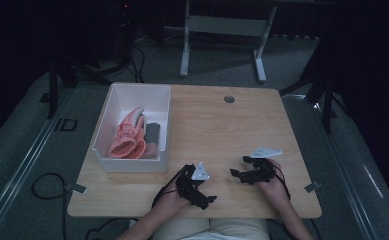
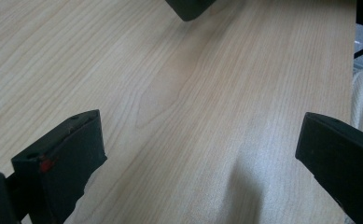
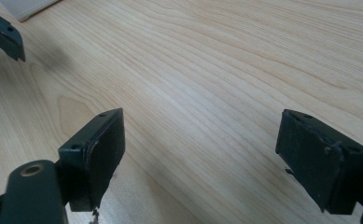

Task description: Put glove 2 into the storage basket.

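Both hand-held grippers low over the bare tabletop (image 1: 222,130) at the near edge, neither holding anything. Left hand-held gripper (image 1: 208,198) with jaws spread wide, nothing but wood grain between them in the left gripper view (image 2: 200,158); right hand-held gripper (image 1: 235,173) likewise spread and empty, bare wood between its jaws in the right gripper view (image 3: 200,154). Nearest things to work on: a pink glove (image 1: 128,136) and a grey glove (image 1: 152,135), lying together inside a white bin (image 1: 113,102). Bin ahead and well to the left of both hand-held grippers, its near wall just beyond the left one. Long axis of bin and gloves running away from the person, fingers of the pink glove pointing to the far end. Left hand (image 1: 174,197) clearly the nearer, right hand (image 1: 274,182) well apart from the bin. Left hand-held gripper angled rightward and toward the near edge, away from the bin, so probably a turn of the wrist and a lift over the wall needed first. Right hand-held gripper pointing leftward, toward the left one, tips near but apart.
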